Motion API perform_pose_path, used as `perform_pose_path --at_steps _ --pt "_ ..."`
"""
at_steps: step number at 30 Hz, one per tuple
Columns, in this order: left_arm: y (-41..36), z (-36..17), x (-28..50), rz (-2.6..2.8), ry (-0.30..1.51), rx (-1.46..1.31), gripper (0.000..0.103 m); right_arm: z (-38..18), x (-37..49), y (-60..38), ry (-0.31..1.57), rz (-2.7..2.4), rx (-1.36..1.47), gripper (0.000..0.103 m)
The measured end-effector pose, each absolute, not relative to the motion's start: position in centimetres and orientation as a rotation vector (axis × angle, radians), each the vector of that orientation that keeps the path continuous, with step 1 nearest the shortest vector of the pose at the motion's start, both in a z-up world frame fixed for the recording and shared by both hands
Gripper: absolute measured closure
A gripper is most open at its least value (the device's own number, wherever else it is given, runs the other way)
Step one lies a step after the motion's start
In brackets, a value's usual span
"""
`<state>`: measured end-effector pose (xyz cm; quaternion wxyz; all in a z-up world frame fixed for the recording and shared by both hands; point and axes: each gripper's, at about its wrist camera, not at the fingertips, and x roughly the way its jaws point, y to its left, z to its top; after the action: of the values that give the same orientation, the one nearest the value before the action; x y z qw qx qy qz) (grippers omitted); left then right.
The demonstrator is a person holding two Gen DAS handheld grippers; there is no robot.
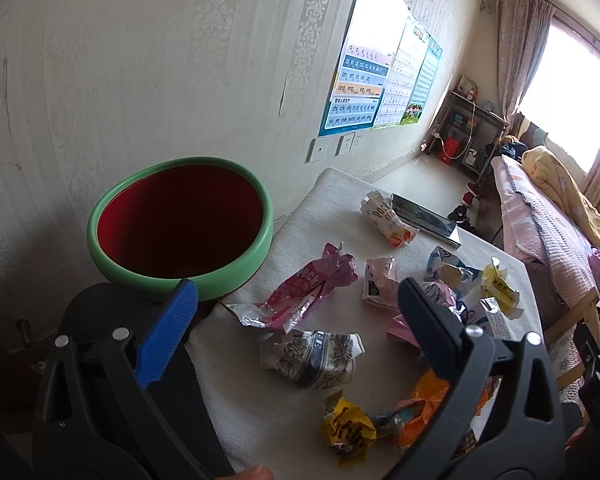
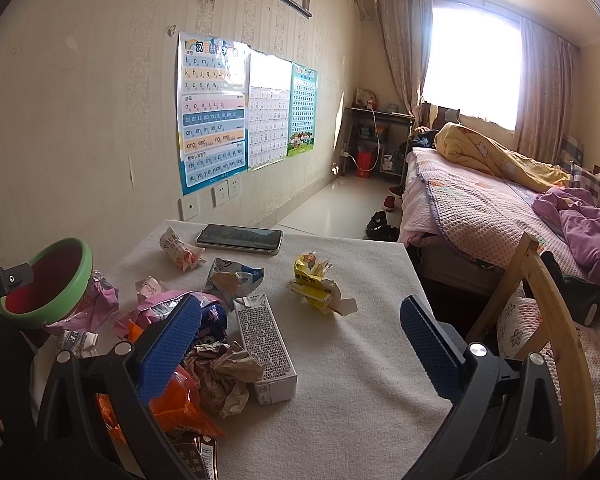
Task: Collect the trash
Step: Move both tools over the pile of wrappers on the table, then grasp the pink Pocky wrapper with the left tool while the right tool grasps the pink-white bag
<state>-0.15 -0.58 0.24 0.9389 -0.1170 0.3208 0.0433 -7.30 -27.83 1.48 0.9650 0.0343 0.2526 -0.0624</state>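
Nothing looks collected yet: both the left tongs [image 1: 298, 300] and right tongs [image 2: 300, 320] gape empty over crumpled snack wrappers [image 1: 312, 356] strewn across the white cloth-covered tabletop [image 2: 360, 360], with the green-rimmed red bin [image 1: 180, 224] apparently empty at ten o'clock.

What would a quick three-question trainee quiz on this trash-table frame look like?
1. True or false: both grippers are open and hold nothing.
2. Which item on the table is not trash? A) white carton B) smartphone C) orange wrapper
3. Fill in: the bin's rim is ____ and its inside is red.

Key
1. True: left gripper and right gripper are both open, above the litter.
2. B: the smartphone lies at the table's far edge; the white carton and orange wrapper are litter.
3. Green: see the bin.
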Motion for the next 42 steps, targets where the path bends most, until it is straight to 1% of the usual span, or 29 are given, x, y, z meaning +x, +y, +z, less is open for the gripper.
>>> perform_pose_path --at_steps 6,16,22,29,37,40,42 --pt "-0.6 0.1 0.0 0.094 0.672 -0.24 0.005 1.3 -7.0 -28.1 0.528 -0.136 0.082 0.007" --pt "-1.0 0.9 -0.2 0.068 0.667 -0.178 0.005 1.8 -3.2 -27.3 0.546 -0.147 0.044 0.007" --pt "-0.2 -0.4 0.5 0.038 0.686 -0.24 0.005 0.9 -2.4 -27.0 0.586 -0.118 0.059 0.007" --pt "-2.2 -1.5 1.4 -0.02 0.746 -0.186 0.005 -0.3 -1.7 -28.0 0.635 -0.113 0.107 0.007" --pt "-2.7 -3.7 3.3 -0.043 0.889 -0.19 0.005 -0.9 -0.5 -27.1 0.681 -0.03 0.077 0.007" --pt "-3.1 -3.6 4.4 -0.066 0.9 -0.176 0.008 -0.7 0.4 -26.7 0.708 0.031 0.067 0.007" --pt "-3.7 -3.4 5.6 -0.089 0.9 -0.133 0.016 -0.5 0.9 -26.6 0.726 0.067 0.075 0.007"
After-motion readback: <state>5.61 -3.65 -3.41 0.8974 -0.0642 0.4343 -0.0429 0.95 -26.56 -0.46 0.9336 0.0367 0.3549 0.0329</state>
